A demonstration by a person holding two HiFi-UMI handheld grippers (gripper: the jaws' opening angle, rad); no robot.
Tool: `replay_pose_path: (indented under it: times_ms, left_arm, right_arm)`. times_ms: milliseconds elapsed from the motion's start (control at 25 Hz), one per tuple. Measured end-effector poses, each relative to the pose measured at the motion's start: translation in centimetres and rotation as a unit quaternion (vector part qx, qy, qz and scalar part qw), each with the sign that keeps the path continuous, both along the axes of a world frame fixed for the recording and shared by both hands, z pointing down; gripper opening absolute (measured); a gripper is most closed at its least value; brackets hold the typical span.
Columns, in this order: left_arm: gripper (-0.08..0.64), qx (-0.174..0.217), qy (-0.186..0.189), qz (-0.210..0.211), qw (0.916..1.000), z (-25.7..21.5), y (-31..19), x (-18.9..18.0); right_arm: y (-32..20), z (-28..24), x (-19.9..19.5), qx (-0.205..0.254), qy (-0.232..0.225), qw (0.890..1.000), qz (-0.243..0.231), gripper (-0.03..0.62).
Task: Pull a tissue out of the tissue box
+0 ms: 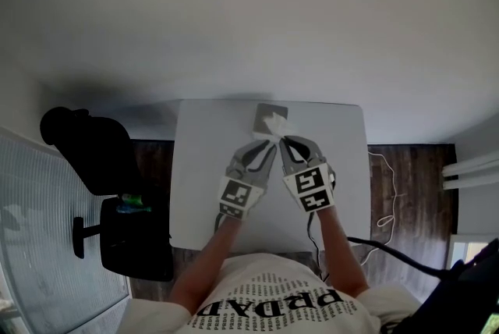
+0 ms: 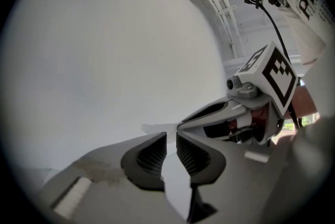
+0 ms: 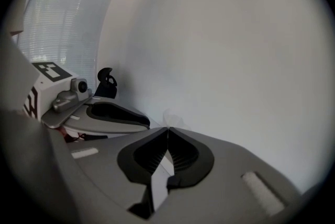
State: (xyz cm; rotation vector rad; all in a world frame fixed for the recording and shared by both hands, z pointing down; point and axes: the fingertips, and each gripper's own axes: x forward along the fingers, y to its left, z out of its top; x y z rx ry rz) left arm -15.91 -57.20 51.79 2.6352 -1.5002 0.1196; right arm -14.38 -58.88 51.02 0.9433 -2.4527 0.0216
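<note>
- The tissue box (image 1: pixel 265 112) sits at the middle of the bench's (image 1: pixel 203 192) far edge, well away from the person, so both tools reach forward across the bare top to get at it.
- A tissue (image 1: pixel 274 124) stands out of the box top as a crumpled white peak leaning toward the near side. It looks drawn up but, as far as the head view shows, not free of the box.
- The right tool (image 3: pixel 168 130) has its jaws pressed together at the tips. The faint white wisp just past them reads as the tissue pinched there — so thin a sheet needs a full squeeze or it slips out.
- The right tool slants down toward the box, which I judge suits lifting the sheet up and toward the person rather than dragging it sideways across the slot.
- The left tool (image 2: pixel 171 136) has its jaws a narrow gap apart with nothing clearly nipped. A pale edge of tissue shows just beyond its tips, beside the right tool's nose.
- The left tool lies nearly level and close beside the right one, their tips almost meeting over the box. It is likely there to steady things or take a second hold, though I cannot tell whether it touches the box.
- My reading is that the pull is under way — and since nothing visibly pins the light box down, it could lift with the sheet.
</note>
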Motion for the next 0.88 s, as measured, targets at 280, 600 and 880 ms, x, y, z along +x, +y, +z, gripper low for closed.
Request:
replay_pose_path:
  times_ms: [280,600,880]
  left_arm:
    - [0.055,-0.004,-0.002,0.009,0.9999,-0.2,0.9,0.4]
    - [0.055,-0.001,-0.003,0.011,0.9999,-0.3,1.3,0.2]
    - [0.055,0.000,-0.001,0.012,0.9999,-0.5,1.5,0.1]
  right_arm:
    - [1.0,-0.5,0.1,0.000,0.000,1.000,0.000,0.009]
    - [1.6,-0.4,0.0,0.000,0.003,1.000,0.002,0.009]
    - [1.8,-0.5,0.0,0.001,0.005,1.000,0.004,0.009]
